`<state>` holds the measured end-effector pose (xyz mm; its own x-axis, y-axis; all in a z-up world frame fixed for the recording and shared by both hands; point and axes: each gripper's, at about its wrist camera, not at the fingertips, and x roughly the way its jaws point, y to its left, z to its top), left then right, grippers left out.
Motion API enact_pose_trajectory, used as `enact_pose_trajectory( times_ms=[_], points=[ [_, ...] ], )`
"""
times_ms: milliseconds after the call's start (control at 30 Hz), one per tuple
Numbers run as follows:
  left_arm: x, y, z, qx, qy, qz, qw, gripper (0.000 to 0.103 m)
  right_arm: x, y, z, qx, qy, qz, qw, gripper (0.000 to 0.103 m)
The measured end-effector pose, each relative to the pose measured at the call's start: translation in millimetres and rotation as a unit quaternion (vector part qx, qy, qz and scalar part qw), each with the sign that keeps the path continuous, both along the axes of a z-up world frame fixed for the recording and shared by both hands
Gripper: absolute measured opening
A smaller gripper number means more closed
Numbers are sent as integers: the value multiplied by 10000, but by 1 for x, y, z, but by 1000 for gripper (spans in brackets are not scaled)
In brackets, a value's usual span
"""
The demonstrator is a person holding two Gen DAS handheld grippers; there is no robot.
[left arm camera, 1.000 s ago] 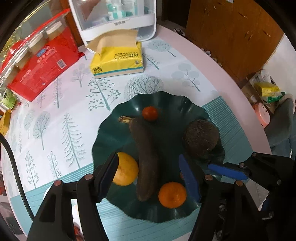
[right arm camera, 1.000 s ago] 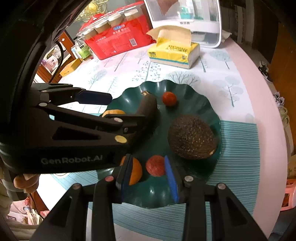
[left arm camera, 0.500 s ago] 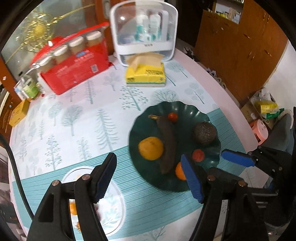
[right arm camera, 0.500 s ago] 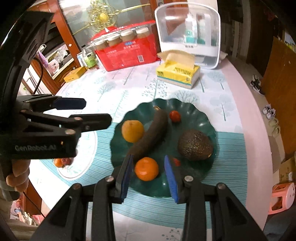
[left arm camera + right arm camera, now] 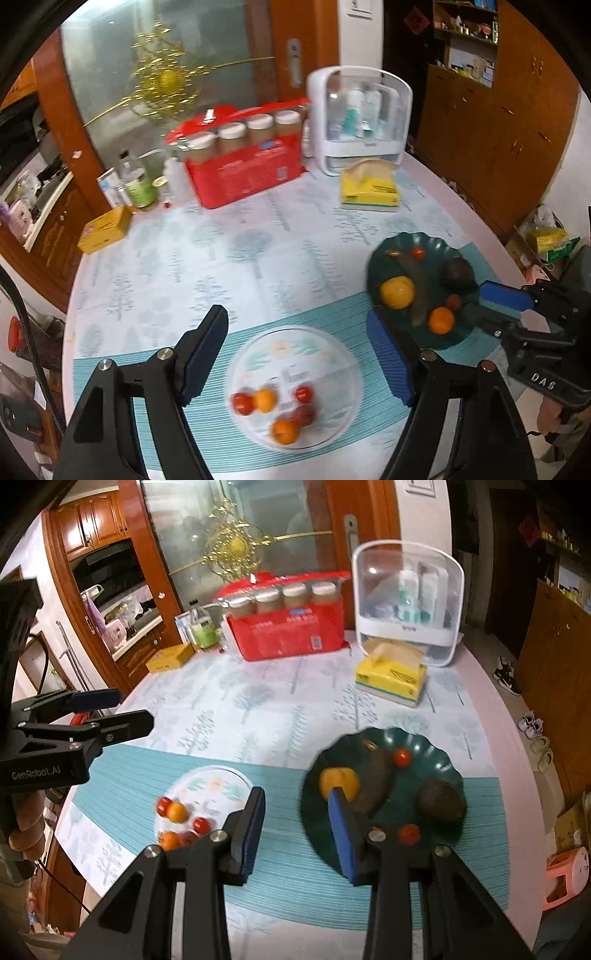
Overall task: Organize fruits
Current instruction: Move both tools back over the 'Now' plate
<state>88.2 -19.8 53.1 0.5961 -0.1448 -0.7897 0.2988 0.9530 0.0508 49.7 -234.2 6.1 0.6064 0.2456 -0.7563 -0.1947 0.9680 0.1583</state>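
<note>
The left gripper (image 5: 295,354) hangs above the worktop (image 5: 207,258) with its jaws apart and opening, nothing between them. The right gripper (image 5: 297,830) has its jaws a narrower gap apart, also empty, and no pad touches anything.

Take the green plate (image 5: 436,753) as the landmark. It sits on the striped teal band of the cloth. On it lie a yellow fruit (image 5: 338,781) at its left side, a dark banana (image 5: 375,775) just right of that fruit, a small tomato (image 5: 402,757) toward the far rim, an avocado (image 5: 439,800) at the right side and a red fruit (image 5: 409,833) near the front rim. The left wrist view also shows an orange (image 5: 440,320) at the front of the plate, just beside the banana's near end.

Left of the green plate, on the same teal band and apart from it, lies a white plate (image 5: 295,350). It holds a loose cluster of small red and orange fruits (image 5: 275,411), blurred, some touching.

Behind the green plate stands a yellow tissue box (image 5: 391,677). Farther back is a white case (image 5: 406,602), and left of that a red pack (image 5: 288,631) with jars in it. A hand (image 5: 26,834) grips the left gripper's handle at the right wrist view's left edge.
</note>
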Motion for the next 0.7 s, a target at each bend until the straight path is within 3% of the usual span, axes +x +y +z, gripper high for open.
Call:
enact_pose_trajectory(
  times_ms=[233, 400, 700],
  points=[
    [-4, 66, -12, 153, 11, 68, 9999, 76, -5, 60, -5, 11, -6, -60, 10000, 36],
    [-2, 94, -44, 191, 236, 82, 9995, 76, -8, 98, -23, -69, 189, -16, 9998, 36],
    [-3, 121, -115, 95, 851, 101, 9963, 76, -3, 129, -71, -35, 782, 49, 9969, 36]
  ],
)
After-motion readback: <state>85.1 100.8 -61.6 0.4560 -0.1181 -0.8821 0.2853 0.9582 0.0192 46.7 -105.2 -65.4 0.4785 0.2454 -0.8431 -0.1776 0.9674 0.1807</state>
